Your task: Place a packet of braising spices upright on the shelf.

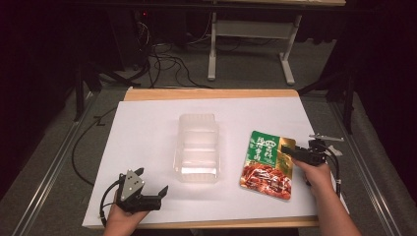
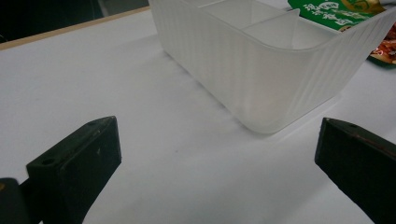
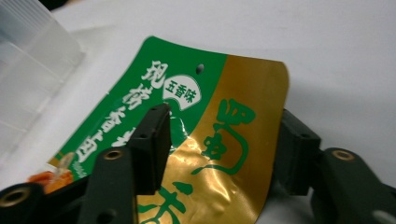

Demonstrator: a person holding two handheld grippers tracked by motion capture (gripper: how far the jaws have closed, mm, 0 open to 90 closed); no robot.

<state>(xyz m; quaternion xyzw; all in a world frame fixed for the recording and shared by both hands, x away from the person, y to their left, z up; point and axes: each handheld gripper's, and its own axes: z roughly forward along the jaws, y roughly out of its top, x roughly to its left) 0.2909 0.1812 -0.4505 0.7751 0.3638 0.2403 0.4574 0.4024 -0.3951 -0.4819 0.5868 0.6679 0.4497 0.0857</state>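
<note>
- Two grippers are at work; we begin with the right gripper (image 1: 293,152), whose jaws stand on either side of the upper gold corner of the food pouch (image 1: 268,164), one above the foil and one below it. In the right gripper view the jaws (image 3: 219,140) look pressed onto the foil, which buckles between them, so we judge the pouch clamped.
- The pouch lies just to the right of the clear tray (image 1: 197,147), flat on the white sheet (image 1: 147,128) except at the held corner; it does not touch the tray.
- To do the lift well, we would keep the grip deep on the sealed edge, since glossy foil may slip, and raise the pouch before swinging it toward the tray, so the trailing end clears the tray's wall.
- The left gripper (image 1: 151,188) rests near the tray's front left corner, jaws wide apart and holding nothing; its own view faces the ribbed tray wall (image 2: 261,70).
- We could use it to steady the light tray, which might slide.
</note>
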